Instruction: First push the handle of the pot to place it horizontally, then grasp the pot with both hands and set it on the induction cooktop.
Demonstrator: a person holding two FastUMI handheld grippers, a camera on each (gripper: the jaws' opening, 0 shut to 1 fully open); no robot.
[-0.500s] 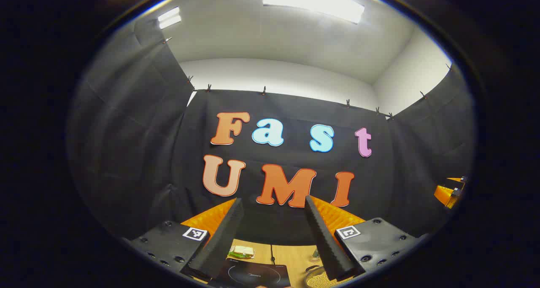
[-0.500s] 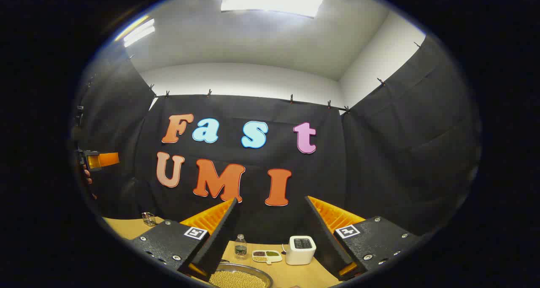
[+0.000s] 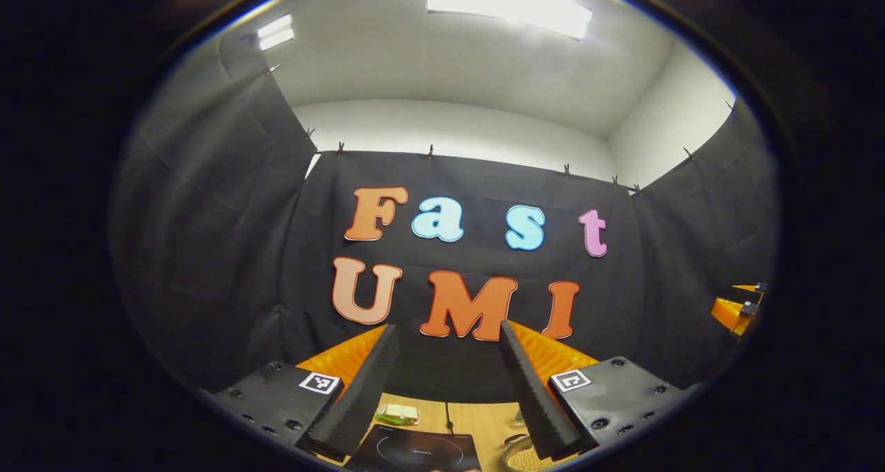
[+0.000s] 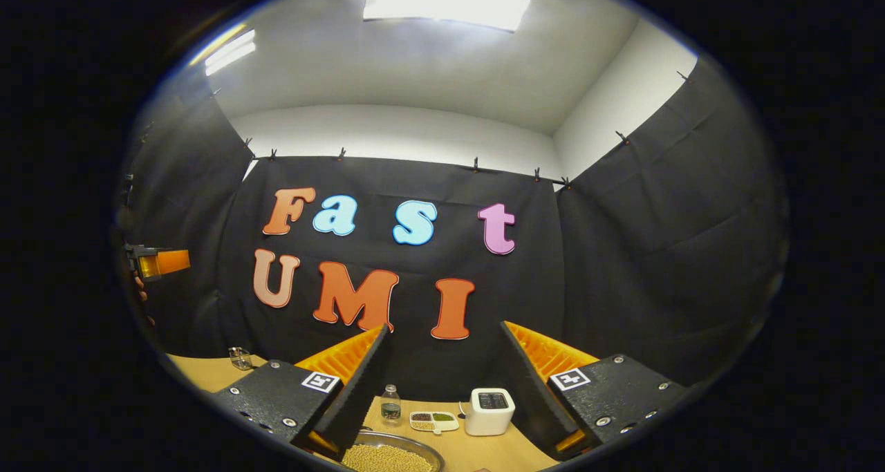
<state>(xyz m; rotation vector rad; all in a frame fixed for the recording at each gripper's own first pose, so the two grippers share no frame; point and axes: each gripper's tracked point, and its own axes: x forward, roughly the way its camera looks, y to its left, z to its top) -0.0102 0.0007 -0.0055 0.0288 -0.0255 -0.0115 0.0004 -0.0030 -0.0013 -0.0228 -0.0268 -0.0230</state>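
although both cameras tilt upward toward the booth wall, a strip of the wooden table is visible low in each view, and most items there are cut off. in the left gripper view, the left gripper holds its fingers spread apart with nothing between them; below lies the induction cooktop, its near edge cut off. to its right, a sliver of the pot filled with pale beans is partly hidden behind one finger; its handle cannot be made out. a small green packet sits behind the cooktop.

in the right gripper view, the right gripper is likewise spread wide and holds nothing. the pot sits low between its fingers, its rim cut off. farther back stand a small bottle, a divided dish and a white appliance. a glass stands at far left.
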